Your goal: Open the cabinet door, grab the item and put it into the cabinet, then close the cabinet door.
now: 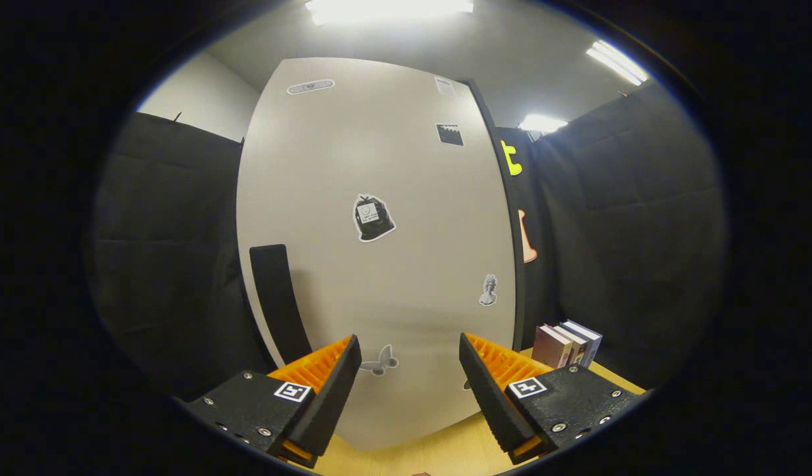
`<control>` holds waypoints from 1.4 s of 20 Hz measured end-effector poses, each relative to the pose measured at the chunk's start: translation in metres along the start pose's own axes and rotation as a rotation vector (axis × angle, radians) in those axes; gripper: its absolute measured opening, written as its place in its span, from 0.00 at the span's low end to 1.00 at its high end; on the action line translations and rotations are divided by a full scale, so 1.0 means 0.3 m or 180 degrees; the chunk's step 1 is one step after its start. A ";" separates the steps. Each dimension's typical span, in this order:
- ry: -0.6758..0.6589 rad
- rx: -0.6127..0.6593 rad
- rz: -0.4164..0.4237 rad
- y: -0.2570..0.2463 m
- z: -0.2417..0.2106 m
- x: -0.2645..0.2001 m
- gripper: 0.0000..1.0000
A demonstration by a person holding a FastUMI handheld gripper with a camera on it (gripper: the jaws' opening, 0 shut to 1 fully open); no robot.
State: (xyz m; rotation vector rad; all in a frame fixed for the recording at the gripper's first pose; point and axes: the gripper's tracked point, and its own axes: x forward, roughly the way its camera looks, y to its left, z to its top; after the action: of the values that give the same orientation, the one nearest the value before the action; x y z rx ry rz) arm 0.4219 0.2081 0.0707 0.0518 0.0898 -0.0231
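A: Since the cabinet door [379,231] is flat shut, with its stickers facing the gripper [410,370], I'd say the first step is in hand: getting the door open.

B: And the gripper?

A: Released, its fingers spread wide with nothing between them, held just short of the door's lower part. The dark vertical handle [278,301] sits near the door's left edge, left of the fingers.

B: So the next move?

A: My guess is a shift left along the door until the fingers straddle the handle, then a close and a pull outward.

B: Where is the item to stow?

A: Probably the books [568,344], standing upright on the tabletop [439,453] just right of the door, by its lower corner. Which one, I cannot tell.
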 end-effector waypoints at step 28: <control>-0.0127 -0.0063 0.0126 -0.137 -0.190 -0.556 0.93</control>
State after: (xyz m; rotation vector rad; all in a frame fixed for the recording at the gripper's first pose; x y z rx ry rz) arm 0.2496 0.1736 0.0270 0.0332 0.0491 0.0161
